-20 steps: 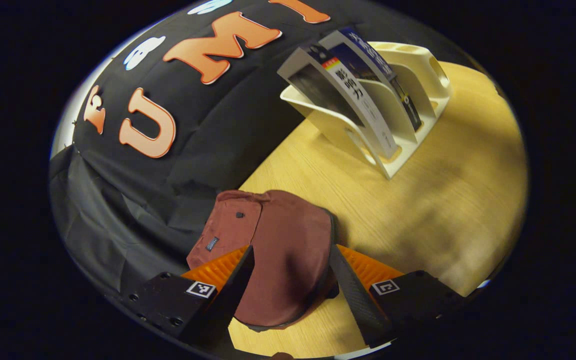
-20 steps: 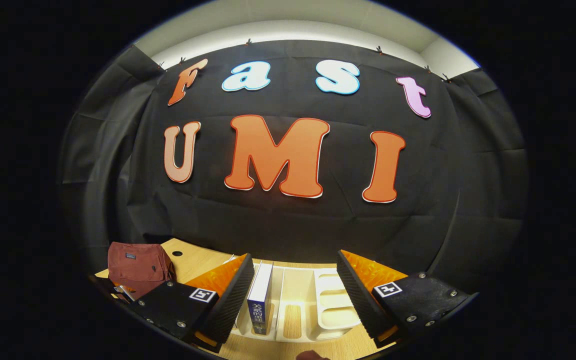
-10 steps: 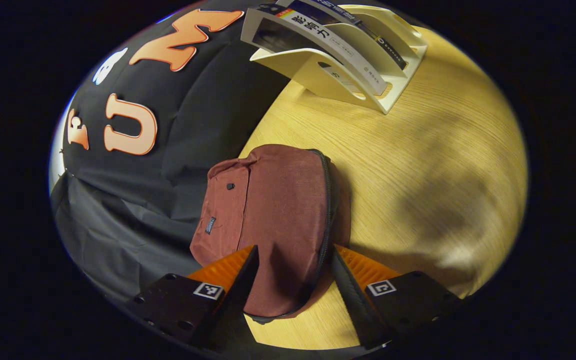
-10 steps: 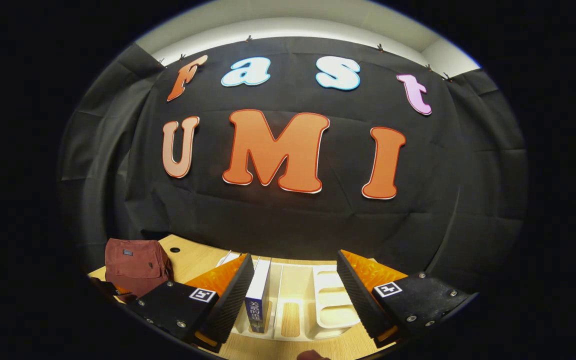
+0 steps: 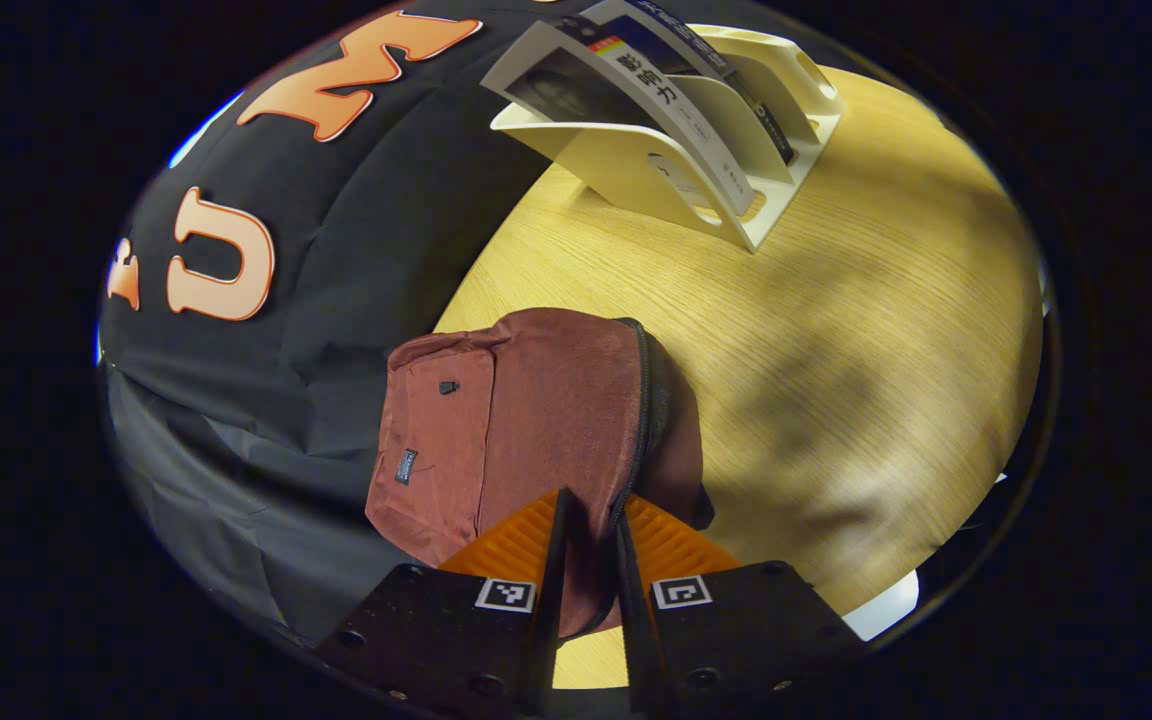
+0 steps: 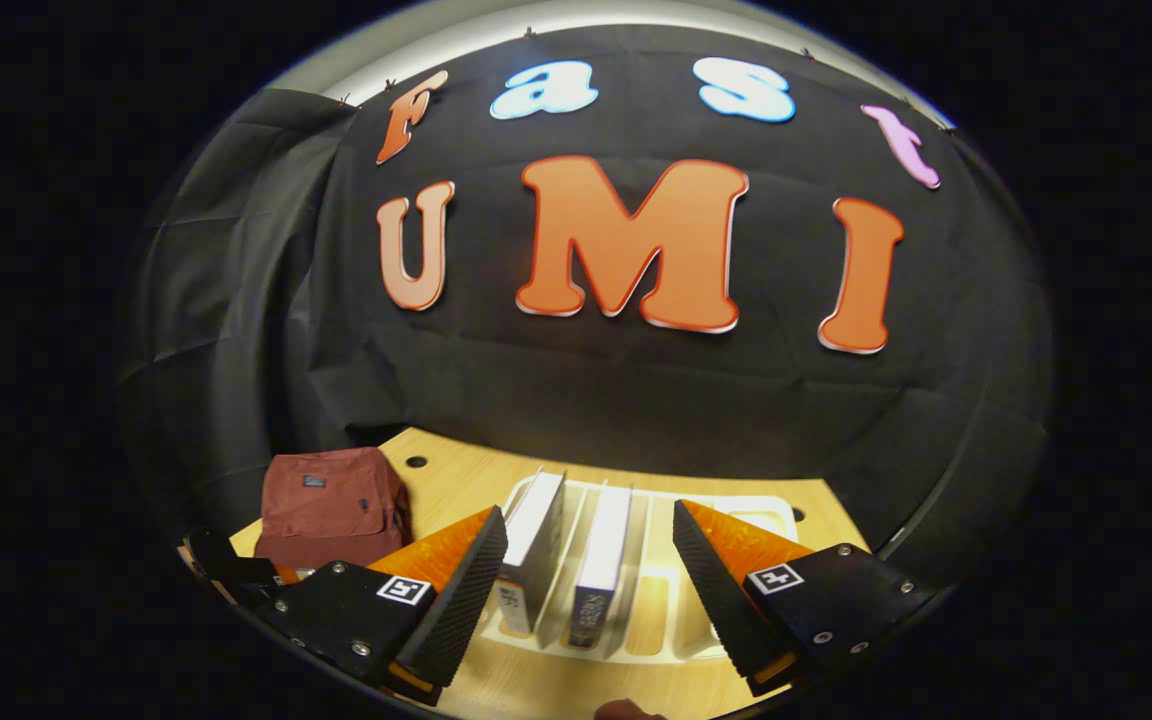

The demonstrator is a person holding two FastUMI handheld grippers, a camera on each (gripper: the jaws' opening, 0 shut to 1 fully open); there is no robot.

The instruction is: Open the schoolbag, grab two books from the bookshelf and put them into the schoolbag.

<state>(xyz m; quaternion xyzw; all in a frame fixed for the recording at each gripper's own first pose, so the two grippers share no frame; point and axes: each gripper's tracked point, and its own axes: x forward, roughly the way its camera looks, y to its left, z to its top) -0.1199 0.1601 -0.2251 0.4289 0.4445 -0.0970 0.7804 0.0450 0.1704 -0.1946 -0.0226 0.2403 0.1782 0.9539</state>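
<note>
The left gripper (image 5: 586,560) was clenched on the maroon schoolbag's (image 5: 526,420) near edge by its zipper (image 5: 642,420). The right gripper (image 6: 591,560) hung released before two books (image 6: 566,560) in the white bookshelf (image 6: 736,515); spine lettering was too small to read.

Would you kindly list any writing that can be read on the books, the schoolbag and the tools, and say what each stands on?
"影响力": spine of the front book in the bookshelf.
Rear book: print too small to read.
Tag on the schoolbag: too small to read.
Square markers on the left tool and right tool: coded patterns, no words.
Both spines in the right gripper view: blurred.
</note>
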